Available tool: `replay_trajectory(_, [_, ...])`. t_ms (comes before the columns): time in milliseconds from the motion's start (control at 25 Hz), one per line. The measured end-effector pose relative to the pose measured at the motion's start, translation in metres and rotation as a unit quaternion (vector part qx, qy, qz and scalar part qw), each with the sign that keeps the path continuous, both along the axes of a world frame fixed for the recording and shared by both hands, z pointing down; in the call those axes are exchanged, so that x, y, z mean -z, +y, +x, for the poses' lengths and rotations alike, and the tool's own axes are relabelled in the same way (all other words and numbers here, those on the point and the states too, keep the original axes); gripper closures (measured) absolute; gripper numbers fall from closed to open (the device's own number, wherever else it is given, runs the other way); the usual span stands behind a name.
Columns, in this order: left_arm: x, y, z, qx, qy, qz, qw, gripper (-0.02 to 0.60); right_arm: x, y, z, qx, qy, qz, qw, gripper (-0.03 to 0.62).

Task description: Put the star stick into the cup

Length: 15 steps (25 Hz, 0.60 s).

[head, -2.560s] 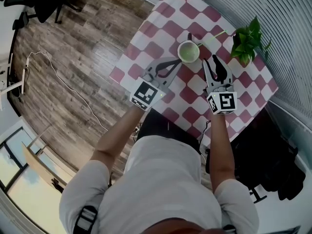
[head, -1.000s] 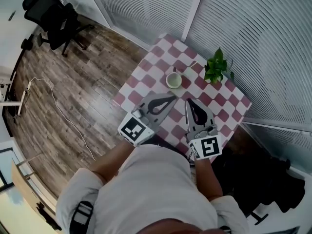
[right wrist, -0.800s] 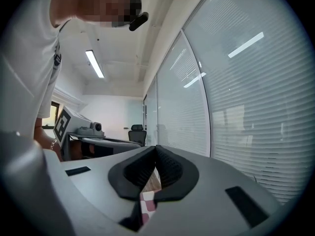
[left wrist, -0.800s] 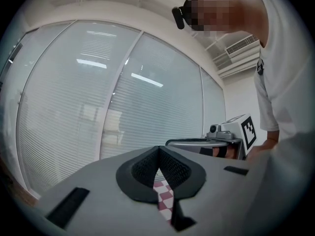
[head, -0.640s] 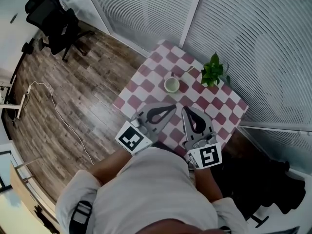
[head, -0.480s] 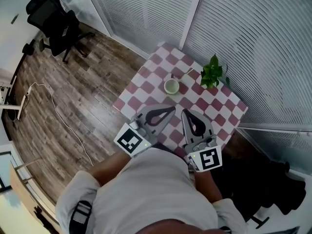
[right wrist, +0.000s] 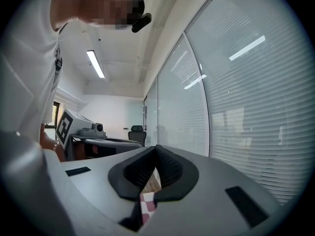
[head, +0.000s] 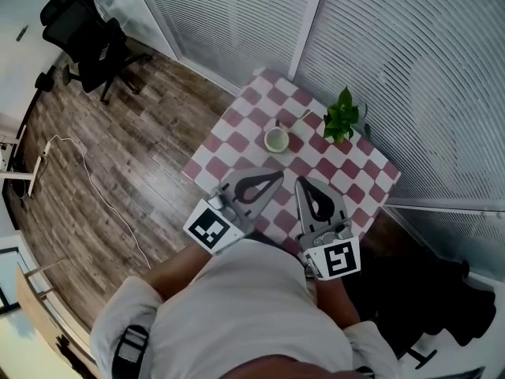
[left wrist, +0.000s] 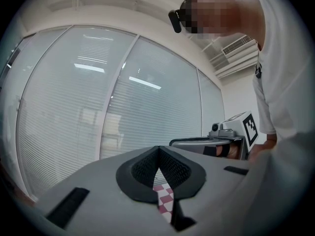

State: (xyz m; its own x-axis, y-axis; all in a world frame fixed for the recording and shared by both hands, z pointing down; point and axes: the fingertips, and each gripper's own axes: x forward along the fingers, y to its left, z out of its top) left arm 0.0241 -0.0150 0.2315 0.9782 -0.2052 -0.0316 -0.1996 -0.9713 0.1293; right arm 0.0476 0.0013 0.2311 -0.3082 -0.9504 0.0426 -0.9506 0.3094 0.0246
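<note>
Left tongs (head: pixel 276 176) and right tongs (head: pixel 301 181) were pressed together, empty, over the checkered table's (head: pixel 230 136) near edge. The star stick (head: pixel 302 118) appeared to lean in the cup (head: pixel 277 139); the task looked complete, with no further move needed.

The head view looks steeply down from high above the table (head: pixel 359 168), which sits at centre frame. Each gripper view looks level along its own jaws toward the blinds (left wrist: pixel 74 107). The left one shows the right gripper (left wrist: pixel 177 142) at right, the right one the left gripper (right wrist: pixel 135 141) at left.
</note>
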Motion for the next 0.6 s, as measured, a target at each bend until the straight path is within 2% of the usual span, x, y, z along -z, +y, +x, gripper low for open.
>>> replay_trajectory(600, [-0.003,-0.0024,0.0005,0.001,0.001,-0.002,1.0,0.549,-0.0011,-0.0028,-0.0007,-0.001,-0.005,0.004,1.0,0.563])
